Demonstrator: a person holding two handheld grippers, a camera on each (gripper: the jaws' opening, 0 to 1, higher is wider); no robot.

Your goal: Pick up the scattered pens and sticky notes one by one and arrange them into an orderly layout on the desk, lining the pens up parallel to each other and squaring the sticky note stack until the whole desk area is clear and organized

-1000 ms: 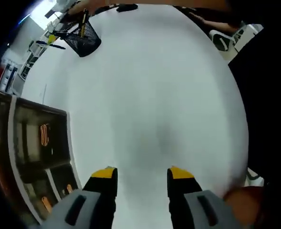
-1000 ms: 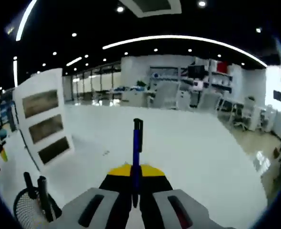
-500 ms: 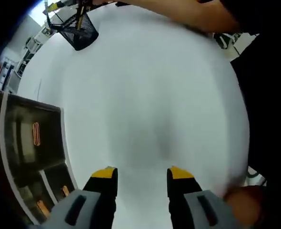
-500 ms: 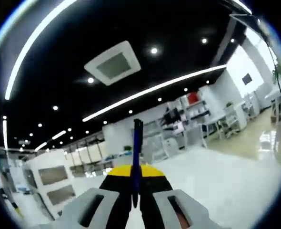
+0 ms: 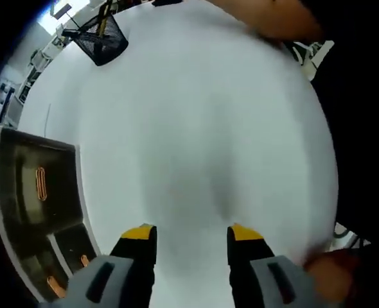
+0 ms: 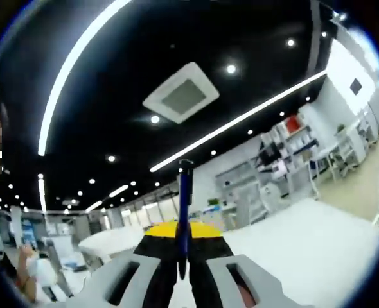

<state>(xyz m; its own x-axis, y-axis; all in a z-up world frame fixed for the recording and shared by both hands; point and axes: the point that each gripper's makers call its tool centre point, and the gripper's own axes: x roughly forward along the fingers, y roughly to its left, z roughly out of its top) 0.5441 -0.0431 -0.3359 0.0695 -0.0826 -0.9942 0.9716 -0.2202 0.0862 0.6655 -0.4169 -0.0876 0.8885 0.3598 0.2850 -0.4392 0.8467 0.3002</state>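
My right gripper (image 6: 182, 231) is shut on a blue pen (image 6: 184, 212) that stands straight up between its yellow-tipped jaws, raised high so the ceiling lies behind it. In the left gripper view my left gripper (image 5: 193, 234) hangs open over the bare white desk (image 5: 196, 128), nothing between its fingers. A black mesh pen cup (image 5: 101, 40) with a yellow pen in it stands at the desk's far left corner.
A dark drawer unit with orange handles (image 5: 38, 212) sits left of my left gripper. A person's arm (image 5: 273, 19) reaches over the desk's far edge. In the right gripper view a white desk surface (image 6: 292, 231) and office shelving (image 6: 286, 173) lie far off.
The right gripper view has tilted further up toward the ceiling, pen still held. The left gripper view shifted slightly; the mesh cup sits a little higher in view.
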